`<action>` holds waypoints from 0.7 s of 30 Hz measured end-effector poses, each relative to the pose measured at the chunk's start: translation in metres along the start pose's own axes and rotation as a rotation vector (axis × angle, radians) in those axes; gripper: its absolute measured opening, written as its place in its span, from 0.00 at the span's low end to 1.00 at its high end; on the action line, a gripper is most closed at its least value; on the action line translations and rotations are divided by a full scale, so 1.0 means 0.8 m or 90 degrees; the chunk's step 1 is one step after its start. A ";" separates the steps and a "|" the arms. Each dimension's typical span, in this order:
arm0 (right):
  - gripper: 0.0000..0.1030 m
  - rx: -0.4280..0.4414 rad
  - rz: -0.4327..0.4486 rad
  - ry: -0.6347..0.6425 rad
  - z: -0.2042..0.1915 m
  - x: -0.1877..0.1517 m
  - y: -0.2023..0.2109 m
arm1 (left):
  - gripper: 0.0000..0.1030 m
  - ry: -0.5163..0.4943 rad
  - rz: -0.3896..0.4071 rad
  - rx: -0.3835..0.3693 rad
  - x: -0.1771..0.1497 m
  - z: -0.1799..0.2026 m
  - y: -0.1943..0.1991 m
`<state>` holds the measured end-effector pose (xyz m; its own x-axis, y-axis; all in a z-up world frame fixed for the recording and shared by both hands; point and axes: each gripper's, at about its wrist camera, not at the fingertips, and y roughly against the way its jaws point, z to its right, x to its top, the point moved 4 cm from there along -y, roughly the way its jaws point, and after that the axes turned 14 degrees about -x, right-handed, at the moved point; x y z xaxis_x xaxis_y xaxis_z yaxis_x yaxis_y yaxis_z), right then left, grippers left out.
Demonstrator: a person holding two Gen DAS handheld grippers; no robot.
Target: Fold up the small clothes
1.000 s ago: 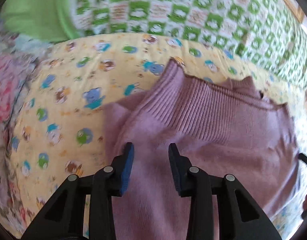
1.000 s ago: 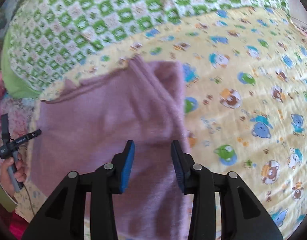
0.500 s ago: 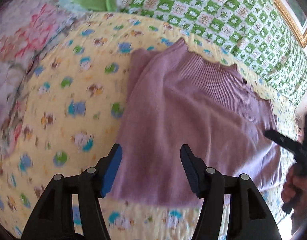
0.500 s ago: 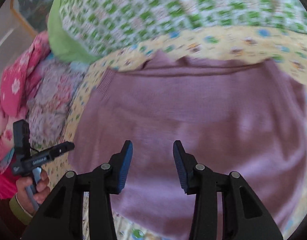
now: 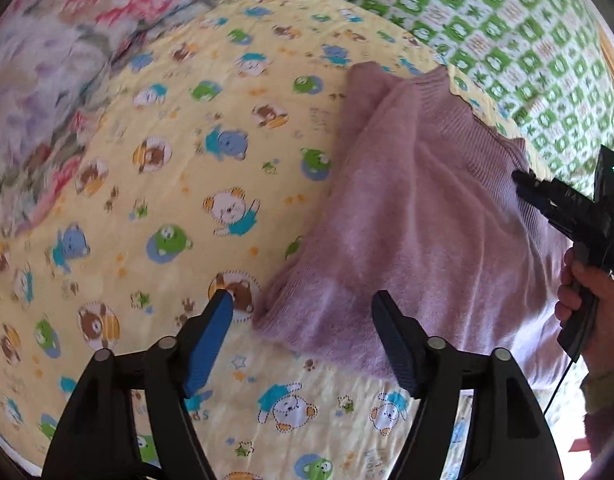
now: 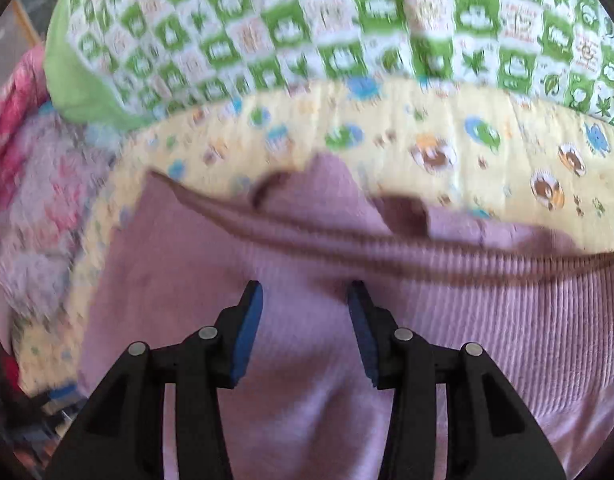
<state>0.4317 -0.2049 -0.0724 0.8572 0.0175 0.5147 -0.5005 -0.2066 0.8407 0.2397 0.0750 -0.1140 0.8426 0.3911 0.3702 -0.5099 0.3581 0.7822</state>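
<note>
Presently the mauve sweater [image 5: 419, 216] lies part-folded on the yellow cartoon quilt [image 5: 155, 184], its long axis running from near-left hem corner to far-right ribbed band. The left gripper [image 5: 303, 334] hovers over that near corner, jaws opening, nothing pinched. The right gripper [image 6: 305, 332], also opening and empty, hangs above the ribbed far edge. By my judgement, each of the 2 takes its own end.
</note>
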 end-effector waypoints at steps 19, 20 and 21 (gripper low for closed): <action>0.50 0.086 -0.014 -0.068 -0.040 -0.032 0.066 | 0.87 0.154 0.004 -0.112 0.006 -0.017 -0.035; 0.50 0.082 -0.014 -0.088 -0.026 -0.042 0.072 | 0.87 0.176 0.015 -0.115 0.000 -0.017 -0.033; 0.50 0.076 -0.014 -0.107 -0.010 -0.053 0.078 | 0.87 0.203 0.033 -0.123 -0.009 -0.016 -0.032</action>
<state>0.3630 -0.2104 -0.0405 0.8813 -0.1376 0.4521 -0.4715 -0.3233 0.8205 0.2445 0.0737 -0.1430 0.7338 0.6466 0.2085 -0.5995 0.4717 0.6466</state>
